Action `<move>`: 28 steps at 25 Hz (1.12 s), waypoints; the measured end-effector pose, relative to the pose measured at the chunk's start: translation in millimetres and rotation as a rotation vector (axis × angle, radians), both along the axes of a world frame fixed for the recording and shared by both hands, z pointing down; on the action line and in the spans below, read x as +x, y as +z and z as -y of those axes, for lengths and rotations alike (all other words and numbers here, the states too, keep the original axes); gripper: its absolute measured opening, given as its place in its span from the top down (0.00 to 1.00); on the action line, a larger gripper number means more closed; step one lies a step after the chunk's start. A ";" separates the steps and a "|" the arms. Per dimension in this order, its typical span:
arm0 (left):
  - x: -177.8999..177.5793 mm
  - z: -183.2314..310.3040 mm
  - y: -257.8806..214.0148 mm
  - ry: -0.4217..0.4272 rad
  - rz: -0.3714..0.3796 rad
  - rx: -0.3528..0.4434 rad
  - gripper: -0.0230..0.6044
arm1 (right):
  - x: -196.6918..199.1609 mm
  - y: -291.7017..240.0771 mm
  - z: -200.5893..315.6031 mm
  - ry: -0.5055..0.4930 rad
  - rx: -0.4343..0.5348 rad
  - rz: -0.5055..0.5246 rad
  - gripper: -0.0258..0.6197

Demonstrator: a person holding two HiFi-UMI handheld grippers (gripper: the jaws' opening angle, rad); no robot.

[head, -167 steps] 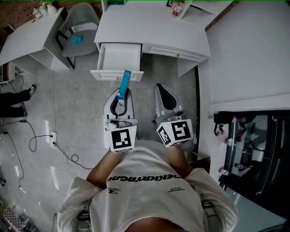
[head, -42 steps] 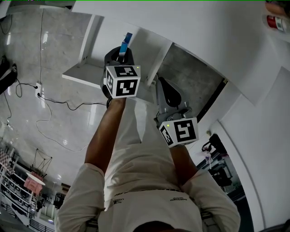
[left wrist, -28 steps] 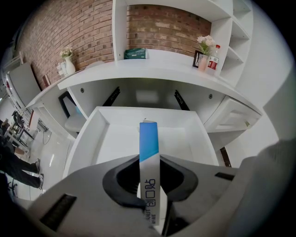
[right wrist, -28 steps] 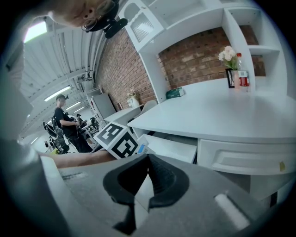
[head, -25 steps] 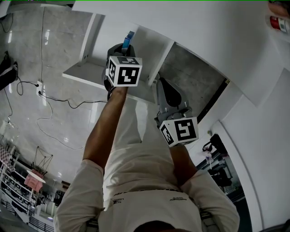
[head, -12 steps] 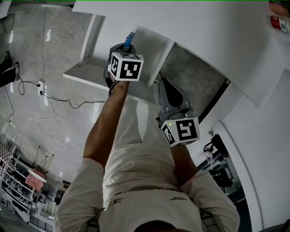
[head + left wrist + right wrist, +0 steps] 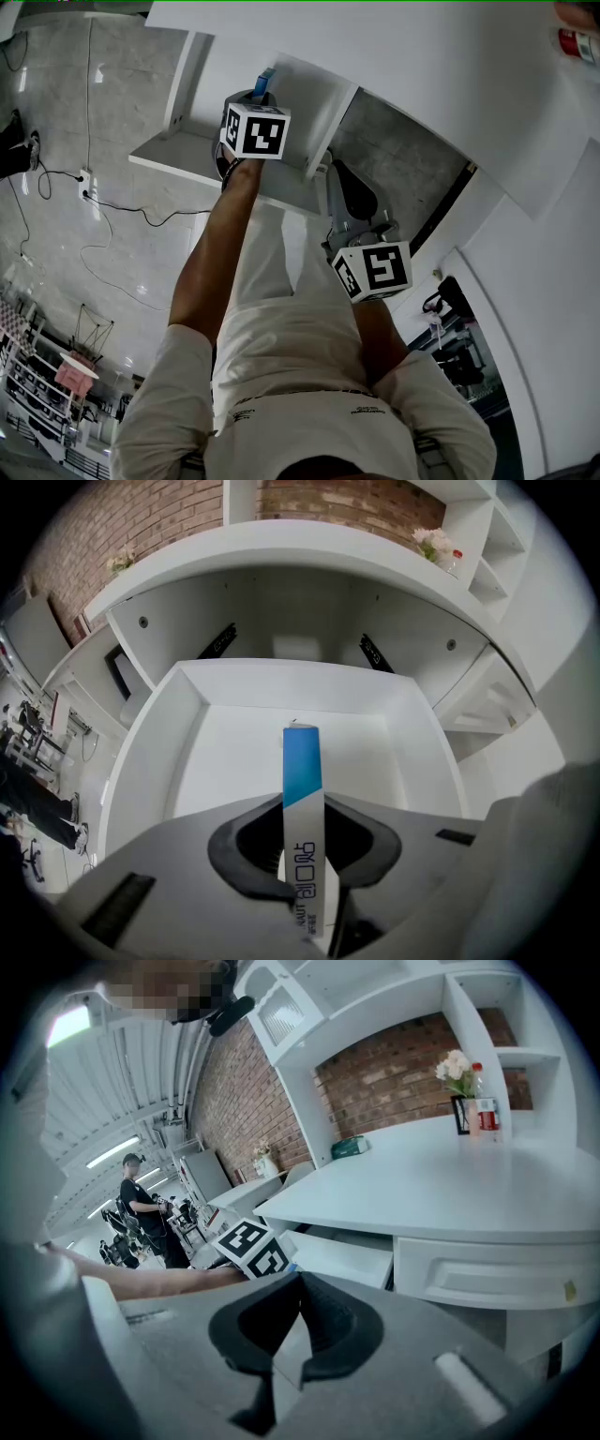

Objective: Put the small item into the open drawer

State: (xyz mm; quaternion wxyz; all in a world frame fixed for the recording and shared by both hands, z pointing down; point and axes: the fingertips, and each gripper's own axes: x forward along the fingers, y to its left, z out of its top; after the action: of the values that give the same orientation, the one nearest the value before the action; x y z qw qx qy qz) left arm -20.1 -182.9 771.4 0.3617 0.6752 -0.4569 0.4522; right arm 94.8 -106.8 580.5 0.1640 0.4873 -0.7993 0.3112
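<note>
- Pinches, with the left gripper [image 7: 305, 878], a slim flat blue-and-white stick packet [image 7: 302, 789] by its white printed end; jaws narrow, pressed on both faces, blue end poking out past the tips.
- Holds that packet over the pulled-out white boxy drawer [image 7: 150, 742], blue end pointing at the drawer's white floor; cannot tell whether touching it.
- Shows, deeper in the left gripper view, the hollow behind the drawer, with two black slide rails [image 7: 217, 641] on its side walls and the edge of the broad white desk top [image 7: 309, 550] arching above.
- In the head view, reaches the left gripper [image 7: 251, 101] out on a bare forearm [image 7: 211, 253] past the drawer's front panel [image 7: 178, 161], blue tip just beyond the marker cube.
- Carries the right gripper [image 7: 337, 178] further back, near the drawer's right front corner; jaws together, nothing between them in the right gripper view [image 7: 300, 1283].
- Around:
  - a closed white drawer front [image 7: 487, 1274] beside the open one
  - a vase of pale flowers [image 7: 457, 1071] and a small bottle with red on it [image 7: 480, 1101] on the desk, by the red brick wall [image 7: 394, 1063]
  - a thin black cable [image 7: 122, 211] trailing over the grey floor left of the drawer
  - a person in dark clothes [image 7: 141, 1208] well apart in the background
</note>
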 end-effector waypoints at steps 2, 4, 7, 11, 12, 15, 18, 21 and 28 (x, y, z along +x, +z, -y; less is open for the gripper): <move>-0.4 0.3 1.8 0.002 0.010 -0.001 0.85 | 1.1 1.1 -0.7 -0.001 0.001 -0.004 0.96; -0.9 -0.8 5.2 0.006 0.013 -0.010 0.85 | 0.2 2.0 -1.0 -0.003 0.004 -0.009 0.96; -1.6 -0.9 9.4 0.004 0.010 -0.022 0.85 | -1.8 3.9 -2.0 0.001 0.002 -0.007 0.96; -1.0 4.1 11.3 0.004 0.012 -0.022 0.84 | -0.5 5.6 -1.1 0.010 -0.001 -0.003 0.96; -0.2 5.2 11.8 0.004 0.013 -0.021 0.84 | 0.8 5.9 -1.3 0.012 -0.002 -0.002 0.96; 2.4 6.0 13.4 0.007 0.014 -0.021 0.84 | 4.4 7.4 -3.4 0.017 -0.006 -0.003 0.96; 4.0 7.5 15.6 0.009 0.013 -0.025 0.84 | 6.9 8.8 -2.2 0.022 -0.007 -0.004 0.96; 4.6 8.6 17.4 0.005 0.008 -0.027 0.83 | 7.6 8.7 -0.3 0.025 -0.006 -0.005 0.96; 6.0 11.7 13.3 -0.010 -0.003 -0.007 0.76 | 6.5 8.6 -1.2 0.019 -0.005 0.000 0.96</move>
State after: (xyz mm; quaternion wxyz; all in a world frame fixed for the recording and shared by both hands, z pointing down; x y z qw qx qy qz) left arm -14.2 -194.6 784.7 0.3670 0.6724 -0.4579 0.4511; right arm 101.4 -105.6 589.1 0.1623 0.4946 -0.7938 0.3147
